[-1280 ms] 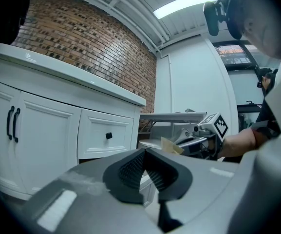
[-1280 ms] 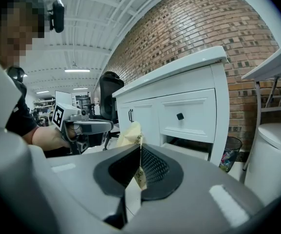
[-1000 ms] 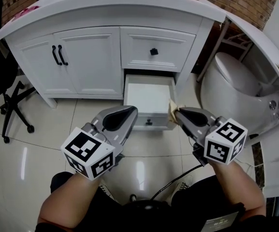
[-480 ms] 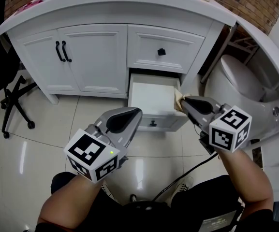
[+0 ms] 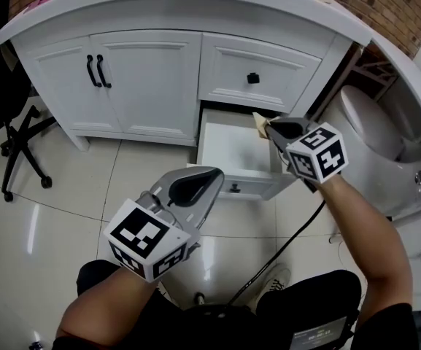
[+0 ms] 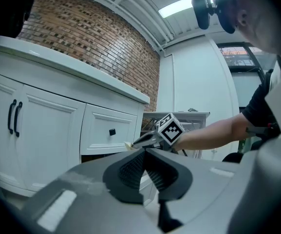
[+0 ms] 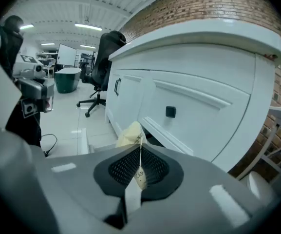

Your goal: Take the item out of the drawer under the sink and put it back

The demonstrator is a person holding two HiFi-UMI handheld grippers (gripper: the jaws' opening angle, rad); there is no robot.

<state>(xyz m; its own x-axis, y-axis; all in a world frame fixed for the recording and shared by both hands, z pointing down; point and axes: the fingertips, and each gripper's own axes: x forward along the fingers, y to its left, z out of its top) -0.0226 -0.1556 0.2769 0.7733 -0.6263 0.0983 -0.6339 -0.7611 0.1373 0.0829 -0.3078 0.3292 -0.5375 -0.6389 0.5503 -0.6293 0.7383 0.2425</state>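
The lower drawer [image 5: 228, 148] under the sink counter stands pulled open, and its white inside looks bare. My right gripper [image 5: 269, 127] is shut on a small pale yellow packet [image 5: 259, 119] and holds it over the drawer's back right corner, just under the upper drawer. In the right gripper view the packet [image 7: 131, 135] sticks up from between the shut jaws of my right gripper [image 7: 139, 156]. My left gripper [image 5: 211, 173] hangs shut and empty in front of the drawer, apart from it. The left gripper view shows my left gripper [image 6: 144, 153] with its pads together, and the right gripper [image 6: 147, 140] beyond.
A white vanity has two doors with black handles [image 5: 95, 71] and an upper drawer with a black knob [image 5: 252, 78]. A toilet [image 5: 374, 133] stands at the right, an office chair base [image 5: 13, 159] at the left. A black cable [image 5: 287, 243] trails over the tiled floor.
My right gripper has carried the packet forward, from beside the drawer's front right corner to its back right corner. The left gripper has stayed about where it was.
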